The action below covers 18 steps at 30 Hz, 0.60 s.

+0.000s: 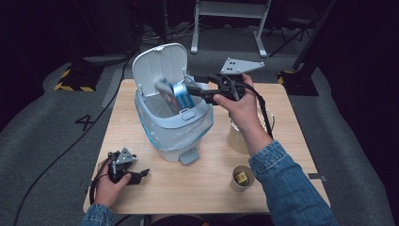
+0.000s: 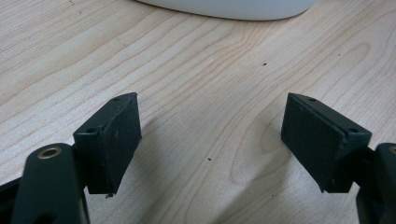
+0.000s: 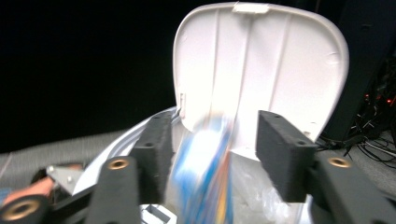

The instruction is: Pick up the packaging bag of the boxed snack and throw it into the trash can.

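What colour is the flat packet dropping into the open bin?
Mostly blue with white and red-orange streaks, motion-blurred; the high view shows it best.

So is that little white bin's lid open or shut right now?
Open. The lid stands upright behind the bin, whose lined mouth is uncovered, with a blurred blue packet at the opening.
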Available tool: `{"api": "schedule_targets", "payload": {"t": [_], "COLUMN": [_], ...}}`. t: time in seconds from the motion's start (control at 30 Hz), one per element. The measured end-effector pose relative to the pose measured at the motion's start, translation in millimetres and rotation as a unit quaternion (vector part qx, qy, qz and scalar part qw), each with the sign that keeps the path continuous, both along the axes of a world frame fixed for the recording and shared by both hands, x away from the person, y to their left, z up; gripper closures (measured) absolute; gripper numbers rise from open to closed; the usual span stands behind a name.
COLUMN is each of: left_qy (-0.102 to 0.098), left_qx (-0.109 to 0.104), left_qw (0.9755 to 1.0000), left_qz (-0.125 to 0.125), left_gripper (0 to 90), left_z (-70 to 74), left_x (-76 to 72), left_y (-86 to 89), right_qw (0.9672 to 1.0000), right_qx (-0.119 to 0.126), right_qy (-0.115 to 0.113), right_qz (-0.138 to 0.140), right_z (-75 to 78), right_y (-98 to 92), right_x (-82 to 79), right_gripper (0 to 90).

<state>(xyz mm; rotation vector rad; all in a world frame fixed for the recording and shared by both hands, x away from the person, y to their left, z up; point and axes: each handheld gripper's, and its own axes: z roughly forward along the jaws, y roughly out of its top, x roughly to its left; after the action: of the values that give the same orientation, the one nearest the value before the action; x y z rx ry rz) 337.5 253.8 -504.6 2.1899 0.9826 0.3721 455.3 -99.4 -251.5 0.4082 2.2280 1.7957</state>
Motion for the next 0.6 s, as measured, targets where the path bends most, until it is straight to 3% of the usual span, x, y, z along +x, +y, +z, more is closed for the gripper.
{"api": "schedule_targets", "payload": {"t": [0.07, 0.23, 0.37, 0.6], "left_qy": [0.0, -0.001, 0.0, 0.0], "left_qx": [0.0, 0.0, 0.0, 0.0], "left_qw": [1.0, 1.0, 1.0, 1.0], "left_qz": [0.0, -0.001, 0.0, 0.0], "left_gripper": [20.4, 20.4, 20.4, 20.4], "left_z": [0.0, 0.0, 0.0, 0.0], "left_x": [0.0, 0.2, 0.0, 0.1], "left_y": [0.0, 0.1, 0.0, 0.0], "right_qw": [1.0, 0.9996, 0.9975, 0.9935], "right_qx": [0.002, -0.021, -0.057, -0.096], "right_qy": [-0.001, 0.005, 0.008, 0.03], "right_qz": [-0.005, -0.019, -0.04, -0.052], "right_z": [0.8, 3.0, 3.8, -0.6], "right_y": [-3.8, -16.8, -34.4, -73.8], "right_x": [-1.7, -9.5, -18.3, -33.4], "right_gripper": [40.0, 38.4, 37.4, 32.2]}}
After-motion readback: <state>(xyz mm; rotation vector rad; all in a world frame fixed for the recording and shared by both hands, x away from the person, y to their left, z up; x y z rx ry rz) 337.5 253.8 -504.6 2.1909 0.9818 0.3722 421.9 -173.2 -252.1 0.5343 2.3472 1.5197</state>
